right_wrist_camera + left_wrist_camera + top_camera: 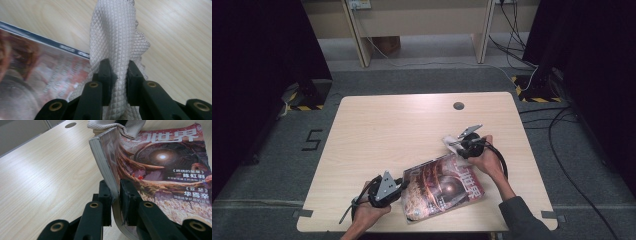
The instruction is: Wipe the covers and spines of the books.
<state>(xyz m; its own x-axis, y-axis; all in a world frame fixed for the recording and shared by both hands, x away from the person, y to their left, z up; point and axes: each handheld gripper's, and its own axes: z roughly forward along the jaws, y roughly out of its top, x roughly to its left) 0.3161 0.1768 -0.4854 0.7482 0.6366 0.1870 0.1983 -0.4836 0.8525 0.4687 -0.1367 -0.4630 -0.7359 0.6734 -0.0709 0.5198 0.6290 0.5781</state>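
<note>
Pale wooden table (377,130) bearing a magazine (442,186) at its near edge, left gripper (115,201) clamped on its lifted edge, right gripper (119,75) pinching a quilted grey cloth (117,37) at its far corner; pages may slip or tear if pulled sideways.

- Left gripper (401,186): black body, grey three-cornered plate on top, black cable trailing behind.
- Right gripper (455,144): black, same grey plate, looping black cable.
- Black jaws with brass-ringed screws.
- Dark grey sleeve (523,218) on the right arm.
</note>
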